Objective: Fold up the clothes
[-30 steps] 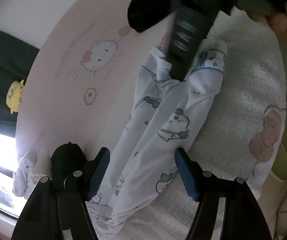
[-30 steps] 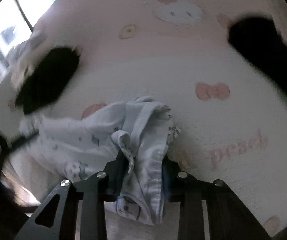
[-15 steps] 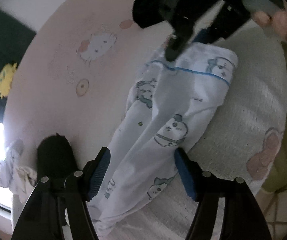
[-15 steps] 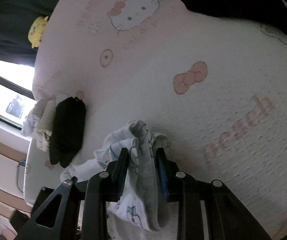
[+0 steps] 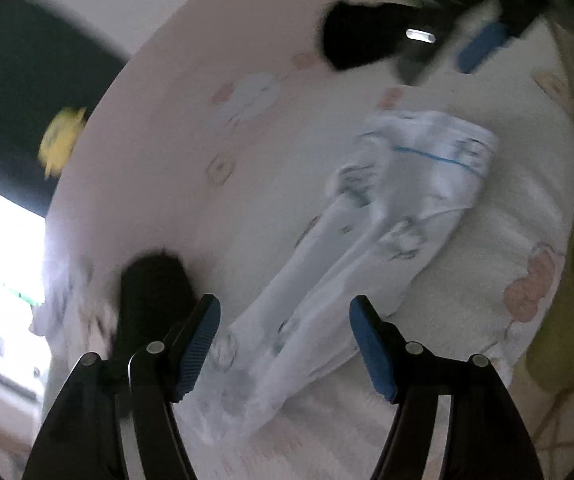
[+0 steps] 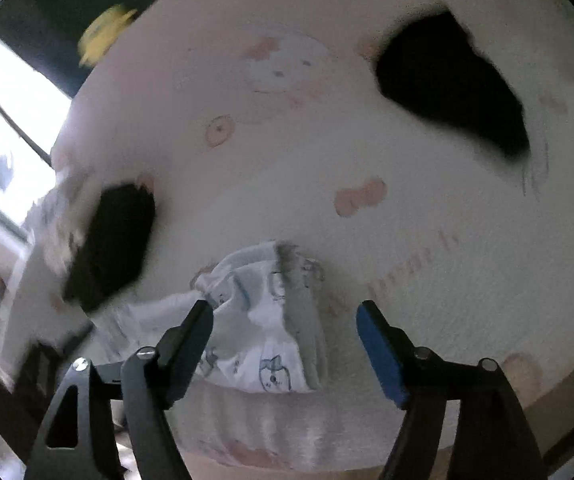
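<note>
White printed children's trousers with a blue-trimmed waistband lie stretched out on the pink cartoon-print blanket. My left gripper is open and empty above the leg end. My right gripper is open and empty just above the bunched waistband end of the trousers. It shows blurred at the top of the left wrist view, apart from the waistband.
A folded black garment lies by the left edge next to a light crumpled garment. Another black garment lies at the far side. A yellow toy sits beyond the blanket. A bright window is at left.
My right gripper opened and let go of the waistband, which now lies on the blanket, and it drew back. My left gripper stayed open over the legs.
</note>
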`<state>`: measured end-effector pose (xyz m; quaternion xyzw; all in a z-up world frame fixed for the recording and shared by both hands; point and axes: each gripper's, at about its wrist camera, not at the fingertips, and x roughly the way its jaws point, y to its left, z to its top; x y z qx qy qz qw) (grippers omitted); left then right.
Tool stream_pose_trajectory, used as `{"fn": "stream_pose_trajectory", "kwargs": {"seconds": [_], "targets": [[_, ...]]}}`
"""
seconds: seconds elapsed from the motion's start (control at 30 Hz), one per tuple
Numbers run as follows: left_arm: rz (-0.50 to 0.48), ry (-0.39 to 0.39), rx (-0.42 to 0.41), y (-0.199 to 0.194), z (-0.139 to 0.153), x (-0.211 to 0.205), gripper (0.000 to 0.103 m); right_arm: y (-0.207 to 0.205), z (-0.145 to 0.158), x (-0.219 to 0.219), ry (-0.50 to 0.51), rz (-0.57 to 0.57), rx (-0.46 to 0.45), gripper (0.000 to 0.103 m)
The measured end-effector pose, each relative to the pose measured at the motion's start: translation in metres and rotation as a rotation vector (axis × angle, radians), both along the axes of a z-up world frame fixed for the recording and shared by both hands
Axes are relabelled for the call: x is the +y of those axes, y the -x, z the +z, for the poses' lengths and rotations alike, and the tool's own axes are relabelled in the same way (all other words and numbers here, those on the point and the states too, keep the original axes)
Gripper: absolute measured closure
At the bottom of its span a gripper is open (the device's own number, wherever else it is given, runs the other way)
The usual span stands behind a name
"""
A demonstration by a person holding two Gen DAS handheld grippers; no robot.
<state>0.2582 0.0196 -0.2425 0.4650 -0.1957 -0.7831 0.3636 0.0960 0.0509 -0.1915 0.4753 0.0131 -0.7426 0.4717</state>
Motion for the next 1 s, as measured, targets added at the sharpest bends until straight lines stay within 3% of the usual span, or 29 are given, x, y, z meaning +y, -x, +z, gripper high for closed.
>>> {"fn": "stream_pose_trajectory", "kwargs": {"seconds": [0.1, 0.2, 0.3, 0.43, 0.77, 0.9, 1.0], "targets": [[0.137, -0.096, 0.097, -0.022, 0.015, -0.029, 0.038, -0.026, 0.013, -0.015, -0.04, 0.06, 0.134, 0.026], [0.253, -0.25, 0.211, -0.048, 0.027, -0.06, 0.038, -0.048, 0.018, -0.03, -0.065, 0.094, 0.187, 0.026], [0.322, -0.388, 0.307, -0.071, 0.035, -0.082, 0.038, -0.066, 0.023, -0.038, -0.083, 0.142, 0.222, 0.026], [0.371, -0.542, 0.452, -0.097, 0.04, -0.099, 0.038, -0.09, 0.032, -0.057, -0.132, 0.195, 0.334, 0.026], [0.619, -1.021, 0.822, -0.156, -0.003, -0.152, 0.038, -0.166, 0.022, -0.098, -0.301, 0.401, 0.688, 0.026], [0.707, -1.085, 0.917, -0.18, -0.02, -0.156, 0.038, -0.204, -0.002, -0.107, -0.358, 0.526, 0.874, 0.026], [0.722, -1.099, 0.902, -0.182, -0.028, -0.158, 0.038, -0.23, -0.021, -0.111, -0.401, 0.626, 0.974, 0.026]]}}
